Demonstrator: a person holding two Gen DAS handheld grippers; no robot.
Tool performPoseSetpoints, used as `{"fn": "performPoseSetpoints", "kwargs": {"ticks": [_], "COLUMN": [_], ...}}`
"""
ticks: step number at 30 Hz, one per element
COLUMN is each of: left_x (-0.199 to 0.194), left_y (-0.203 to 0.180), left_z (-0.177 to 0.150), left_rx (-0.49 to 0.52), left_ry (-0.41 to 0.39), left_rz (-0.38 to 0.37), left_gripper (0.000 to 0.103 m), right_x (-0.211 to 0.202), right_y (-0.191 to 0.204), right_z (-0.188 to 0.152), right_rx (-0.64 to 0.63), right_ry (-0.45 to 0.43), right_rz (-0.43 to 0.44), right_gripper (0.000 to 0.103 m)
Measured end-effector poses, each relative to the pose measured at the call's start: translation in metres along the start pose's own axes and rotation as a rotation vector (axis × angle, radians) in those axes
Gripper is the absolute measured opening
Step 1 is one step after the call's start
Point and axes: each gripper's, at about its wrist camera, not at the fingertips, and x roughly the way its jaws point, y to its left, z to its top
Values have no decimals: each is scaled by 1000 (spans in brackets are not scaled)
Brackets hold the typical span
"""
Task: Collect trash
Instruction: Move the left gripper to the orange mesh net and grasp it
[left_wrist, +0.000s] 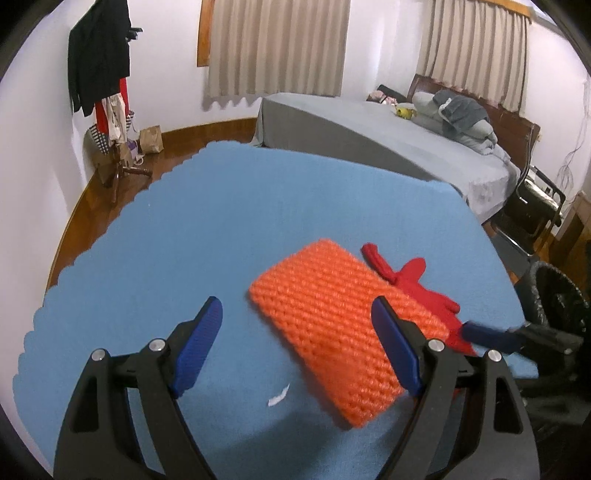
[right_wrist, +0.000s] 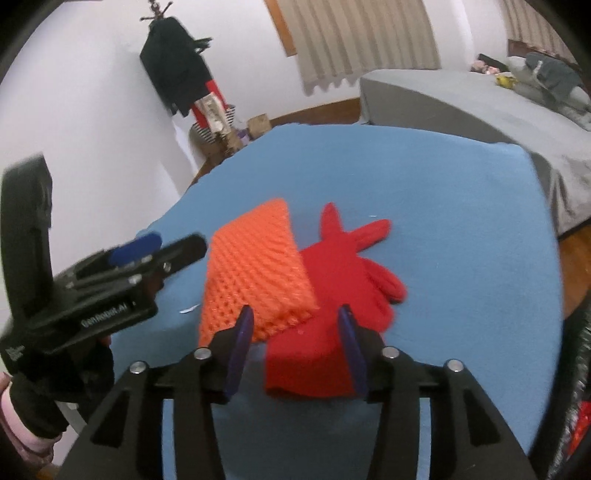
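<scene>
An orange foam net sleeve (left_wrist: 343, 332) lies flat on the blue tablecloth (left_wrist: 221, 221), partly over a red glove (left_wrist: 421, 284). A small white paper scrap (left_wrist: 279, 397) lies near the front. My left gripper (left_wrist: 299, 332) is open above the cloth, its right finger over the sleeve's edge. In the right wrist view my right gripper (right_wrist: 295, 328) is open, its fingers on either side of the near end of the red glove (right_wrist: 332, 280), with the orange sleeve (right_wrist: 255, 273) at its left. The left gripper (right_wrist: 155, 243) appears there too.
A black mesh bin with a dark liner (left_wrist: 554, 306) stands off the table's right edge. A grey bed (left_wrist: 388, 136) is behind the table, a coat rack with clothes (left_wrist: 103, 74) at the back left, a folding chair (left_wrist: 532, 206) at the right.
</scene>
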Motion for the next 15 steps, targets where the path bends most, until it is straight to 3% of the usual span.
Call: {"fn": "performPoseSetpoints", "kwargs": {"ticks": [11,15], "left_x": [34,40], "left_y": [-3,1], "left_z": [-21,-24], "left_rx": [-24,-78], "left_ry": [124,141], "left_rz": [7,-33], "left_gripper": [80,74], "right_x": [-15,-9], "right_y": [-35,-33], "right_z": [0,1], "right_rx": [56,51], "right_ry": [-44,-42], "right_rz": [-138,-151], "right_gripper": [51,51]}}
